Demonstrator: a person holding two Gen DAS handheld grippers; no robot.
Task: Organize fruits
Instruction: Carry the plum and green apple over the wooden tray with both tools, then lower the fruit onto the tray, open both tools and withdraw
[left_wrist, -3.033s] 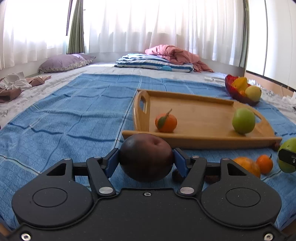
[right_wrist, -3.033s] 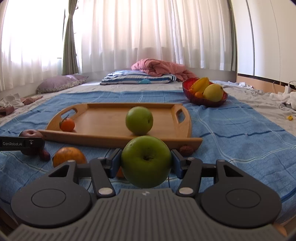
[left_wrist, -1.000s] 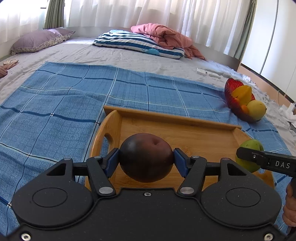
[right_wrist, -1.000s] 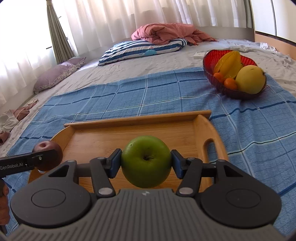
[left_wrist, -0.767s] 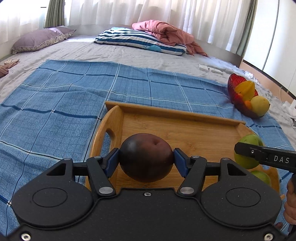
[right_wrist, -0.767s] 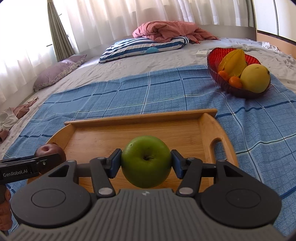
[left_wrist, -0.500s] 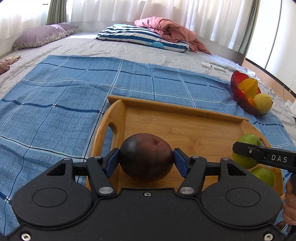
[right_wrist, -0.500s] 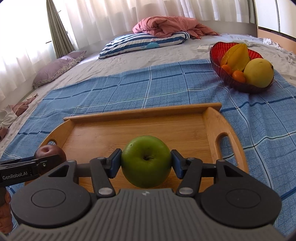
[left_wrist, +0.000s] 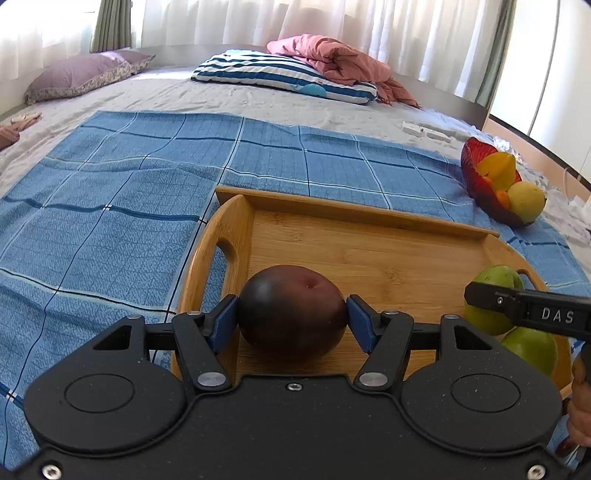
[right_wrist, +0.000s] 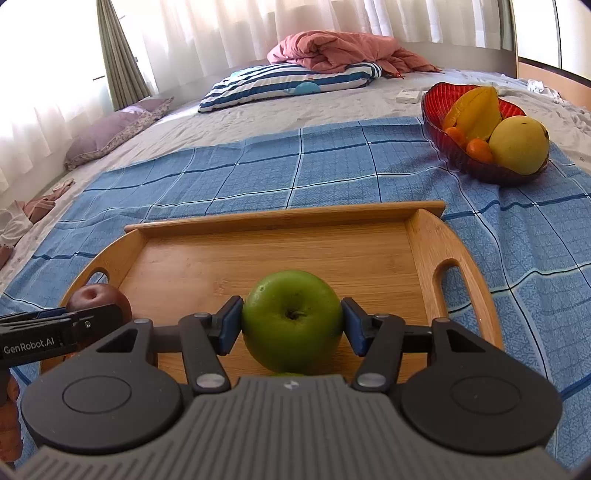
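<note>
Right gripper (right_wrist: 291, 325) opening round green apple (right_wrist: 291, 319), stem end facing camera.

Left gripper (left_wrist: 291, 319): tilted forward and downward; blue pads are pressed against both sides of a dark red apple (left_wrist: 291, 308), which is gripped between them.
Left gripper, side view: its black finger is seen crossing in front of the dark apple at the far left of the right claw.
Right gripper (right_wrist: 291, 325): pitched downward alike; jaws are opening, with a green apple (right_wrist: 291, 319) between the blue pads, which are seen just at its sides.
Right gripper, side view: its black finger is seen at the far right of the left claw.
Hands: only partly seen at the frame edges.
</note>
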